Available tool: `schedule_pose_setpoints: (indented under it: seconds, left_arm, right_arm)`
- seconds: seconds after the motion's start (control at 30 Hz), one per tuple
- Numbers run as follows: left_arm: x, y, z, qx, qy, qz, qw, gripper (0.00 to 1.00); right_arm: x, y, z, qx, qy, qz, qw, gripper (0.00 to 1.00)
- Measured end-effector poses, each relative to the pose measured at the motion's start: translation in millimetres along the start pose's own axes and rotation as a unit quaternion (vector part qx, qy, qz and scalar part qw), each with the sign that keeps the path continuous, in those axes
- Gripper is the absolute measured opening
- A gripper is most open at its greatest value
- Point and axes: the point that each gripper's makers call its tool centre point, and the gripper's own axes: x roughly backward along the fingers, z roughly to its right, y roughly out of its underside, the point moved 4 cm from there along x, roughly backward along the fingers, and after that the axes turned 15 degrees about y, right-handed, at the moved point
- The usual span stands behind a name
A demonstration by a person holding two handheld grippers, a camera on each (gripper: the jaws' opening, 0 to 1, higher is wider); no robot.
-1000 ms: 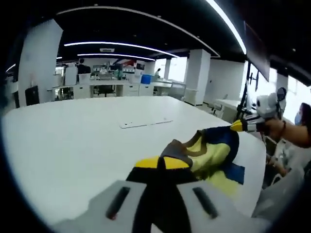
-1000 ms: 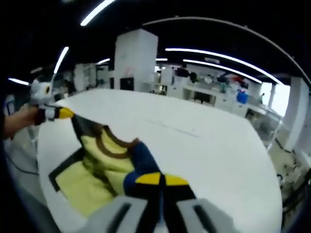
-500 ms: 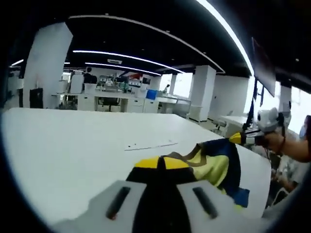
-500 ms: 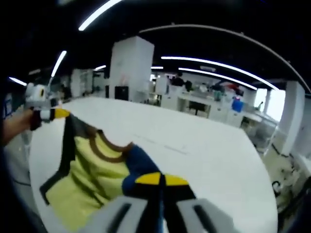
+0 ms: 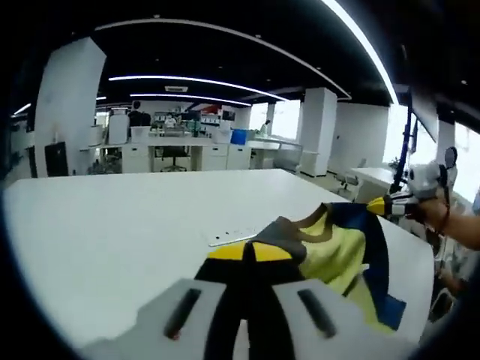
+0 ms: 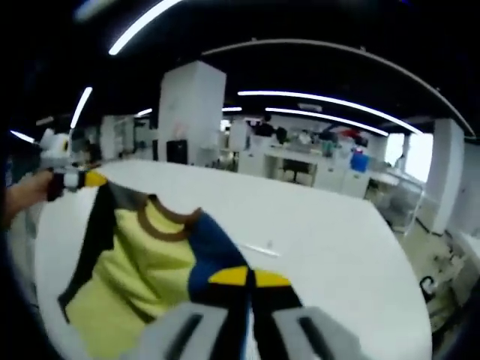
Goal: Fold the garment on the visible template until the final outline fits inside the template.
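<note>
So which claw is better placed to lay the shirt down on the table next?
Neither clearly. The left claw and right claw each pinch a shoulder of the shirt, which hangs stretched between them above the white table. Probably both should lower together.

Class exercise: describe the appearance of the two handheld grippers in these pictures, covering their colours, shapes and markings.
The left gripper has pale grey, blocky jaws, each with a dark slot, ending in yellow tips over black. The right gripper looks the same: grey jaws, dark slots, yellow tips. Seen from across, each has a white body.

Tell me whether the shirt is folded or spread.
Spread: the shirt hangs stretched between the left gripper and right gripper, unfolded.
</note>
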Motion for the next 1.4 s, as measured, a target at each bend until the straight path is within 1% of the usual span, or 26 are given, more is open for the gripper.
schedule_pose_setpoints:
  seconds: [0.03, 0.07, 0.13, 0.17, 0.2, 0.23, 0.27, 0.3, 0.33, 0.37, 0.4, 0.43, 0.57, 0.6, 0.77, 0.8, 0.83, 0.87, 0.9, 0.93, 0.97, 1.03, 1.1, 1.17, 1.27, 1.4]
  left_arm:
    - [-4.3, 1.5, -2.4, 0.002, 0.004, 0.000, 1.0000, 0.00]
    - [-11.7, 3.7, -11.1, 0.006, 0.004, -0.002, 1.0000, 0.00]
    - [-18.4, 12.4, -19.5, -0.001, -0.008, -0.018, 0.9998, 0.00]
    - [-21.3, 17.8, -24.5, -0.003, -0.014, -0.027, 0.9995, 0.00]
    - [-27.5, 25.0, -31.7, 0.004, -0.019, -0.033, 0.9993, 0.00]
    - [-31.2, 29.9, -35.4, 0.018, -0.018, -0.034, 0.9991, 0.00]
    - [-35.3, 34.4, -38.8, 0.030, -0.018, -0.030, 0.9989, 0.00]
    - [-40.9, 40.3, -44.6, 0.030, -0.020, -0.033, 0.9988, 0.00]
    - [-41.4, 45.9, -44.8, 0.030, -0.029, -0.041, 0.9983, 0.00]
    - [-42.8, 54.7, -51.0, 0.024, -0.047, -0.058, 0.9969, 0.00]
    - [-45.3, 59.5, -57.0, 0.021, -0.056, -0.066, 0.9960, 0.00]
    - [-52.2, 65.6, -62.9, 0.026, -0.054, -0.068, 0.9958, 0.00]
    - [-66.0, 81.3, -64.9, 0.041, -0.058, -0.070, 0.9950, 0.00]
    - [-68.9, 84.3, -68.6, 0.043, -0.060, -0.072, 0.9946, 0.00]
    - [-79.0, 98.1, -75.5, 0.051, -0.064, -0.082, 0.9933, 0.00]
    - [-80.5, 99.9, -80.9, 0.049, -0.064, -0.086, 0.9930, 0.00]
    - [-80.5, 102.0, -82.6, 0.046, -0.066, -0.092, 0.9925, 0.00]
    - [-77.2, 104.4, -82.6, 0.036, -0.075, -0.109, 0.9905, 0.01]
    - [-75.7, 107.0, -82.1, 0.032, -0.076, -0.120, 0.9894, 0.03]
    - [-75.1, 110.1, -80.4, 0.034, -0.063, -0.126, 0.9895, 0.03]
    - [-74.7, 110.6, -78.9, 0.035, -0.057, -0.124, 0.9900, 0.04]
    - [-71.8, 109.8, -75.0, 0.025, -0.050, -0.134, 0.9894, 0.10]
    - [-69.1, 105.8, -66.9, 0.012, -0.044, -0.136, 0.9896, 0.15]
    - [-68.7, 100.9, -66.1, 0.010, -0.037, -0.137, 0.9899, 0.20]
    - [-63.2, 84.0, -55.1, -0.005, -0.027, -0.128, 0.9914, 0.31]
    - [-57.0, 65.6, -44.6, 0.008, -0.012, -0.108, 0.9941, 0.50]
  right_arm:
    - [-4.4, 0.8, 0.9, -0.001, 0.001, -0.001, 1.0000, 0.00]
    - [-12.0, 2.9, 1.6, -0.006, 0.002, -0.004, 1.0000, 0.00]
    - [-16.7, 9.8, 0.4, -0.015, 0.005, -0.015, 0.9998, 0.00]
    - [-24.9, 13.8, -1.3, -0.023, 0.003, -0.022, 0.9995, 0.00]
    - [-29.6, 15.8, -2.1, -0.021, 0.003, -0.023, 0.9995, 0.00]
    - [-39.5, 19.6, -2.8, -0.019, 0.006, -0.027, 0.9994, 0.00]
    - [-41.9, 21.1, -2.8, -0.019, 0.007, -0.029, 0.9994, 0.00]
    - [-46.3, 27.6, -3.4, -0.024, 0.009, -0.039, 0.9989, 0.00]
    - [-49.1, 32.0, -3.9, -0.030, 0.011, -0.045, 0.9985, 0.00]
    - [-54.4, 37.3, -4.4, -0.033, 0.013, -0.051, 0.9981, 0.00]
    - [-57.5, 40.1, -4.7, -0.036, 0.015, -0.053, 0.9978, 0.00]
    - [-61.4, 44.3, -5.1, -0.040, 0.019, -0.055, 0.9975, 0.00]
    - [-80.6, 54.0, -6.0, -0.043, 0.027, -0.063, 0.9968, 0.00]
    - [-83.4, 56.7, -6.1, -0.047, 0.029, -0.067, 0.9962, 0.00]
    - [-88.8, 68.8, -7.8, -0.056, 0.037, -0.081, 0.9945, 0.00]
    - [-89.6, 70.5, -7.9, -0.059, 0.038, -0.084, 0.9940, 0.00]
    - [-92.9, 72.6, -8.8, -0.065, 0.035, -0.088, 0.9934, 0.00]
    - [-93.8, 74.0, -10.3, -0.068, 0.031, -0.091, 0.9931, 0.00]
    - [-93.2, 75.2, -11.6, -0.067, 0.027, -0.094, 0.9930, 0.00]
    - [-92.0, 76.9, -13.6, -0.064, 0.023, -0.099, 0.9928, 0.00]
    - [-91.9, 77.2, -14.4, -0.060, 0.019, -0.101, 0.9929, 0.00]
    - [-90.8, 77.6, -14.5, -0.056, 0.017, -0.101, 0.9932, 0.05]
    - [-89.2, 76.3, -16.8, -0.051, 0.012, -0.101, 0.9935, 0.15]
    - [-85.0, 74.6, -21.3, -0.045, 0.003, -0.102, 0.9938, 0.24]
    - [-73.6, 69.9, -26.1, -0.040, -0.007, -0.101, 0.9941, 0.37]
    - [-63.0, 62.2, -28.6, -0.045, -0.025, -0.100, 0.9937, 0.50]
